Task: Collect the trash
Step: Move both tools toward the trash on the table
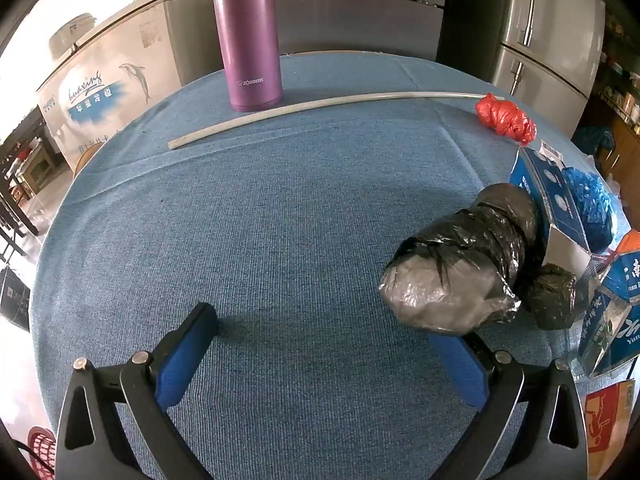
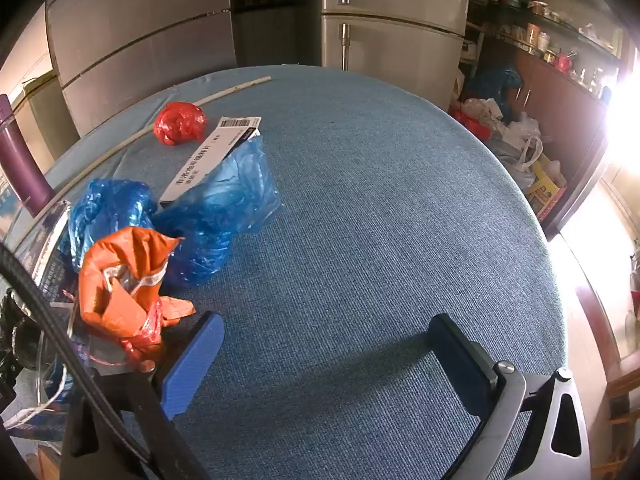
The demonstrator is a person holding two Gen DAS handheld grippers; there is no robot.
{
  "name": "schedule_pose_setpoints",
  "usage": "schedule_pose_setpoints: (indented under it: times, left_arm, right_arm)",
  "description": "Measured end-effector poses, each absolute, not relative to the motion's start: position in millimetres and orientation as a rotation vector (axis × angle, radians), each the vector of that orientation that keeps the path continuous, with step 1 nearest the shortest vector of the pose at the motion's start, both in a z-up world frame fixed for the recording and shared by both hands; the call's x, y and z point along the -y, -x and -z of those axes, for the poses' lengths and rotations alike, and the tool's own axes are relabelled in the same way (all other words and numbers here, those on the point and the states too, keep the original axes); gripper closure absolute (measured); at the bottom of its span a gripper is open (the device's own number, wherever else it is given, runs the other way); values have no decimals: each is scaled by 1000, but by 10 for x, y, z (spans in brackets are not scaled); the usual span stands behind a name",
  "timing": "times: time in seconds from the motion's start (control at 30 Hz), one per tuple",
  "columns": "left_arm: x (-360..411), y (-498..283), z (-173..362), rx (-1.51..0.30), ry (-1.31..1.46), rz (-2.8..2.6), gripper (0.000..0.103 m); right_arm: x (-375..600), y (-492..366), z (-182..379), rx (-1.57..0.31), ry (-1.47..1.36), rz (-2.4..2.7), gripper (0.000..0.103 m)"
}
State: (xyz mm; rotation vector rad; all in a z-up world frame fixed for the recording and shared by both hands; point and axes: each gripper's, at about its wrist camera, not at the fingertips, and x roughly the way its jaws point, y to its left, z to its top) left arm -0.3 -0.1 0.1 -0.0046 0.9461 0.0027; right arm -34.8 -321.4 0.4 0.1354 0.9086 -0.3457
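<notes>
Blue-padded left tool (image 1: 332,324) and right tool (image 2: 326,334) both gape empty above the surface (image 1: 280,208), black-wrapped bundle (image 1: 460,260) apparently touching the left.

Your left gripper's (image 1: 332,344) right fingertip is hidden behind the black bag bundle (image 1: 460,264), so you cannot tell whether it touches the bundle. On the left wrist view the clear-and-blue carton (image 1: 612,312) and the orange wrapper (image 1: 630,240) run off the right edge, and the purple flask (image 1: 250,36) loses its cap at the top. On your right wrist view a black cable (image 2: 60,332) crosses the clear packaging (image 2: 44,248) at the left edge, and the shelf items (image 2: 536,36) are too small to identify.
</notes>
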Motion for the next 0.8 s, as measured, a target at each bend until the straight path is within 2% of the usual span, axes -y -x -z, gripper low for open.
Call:
schedule_pose_setpoints:
  times: [0.8]
  left_arm:
    - [22,-30,-9,-980,5,-11,0]
  right_arm:
    - [3133,491,21,-949,-133,314,0]
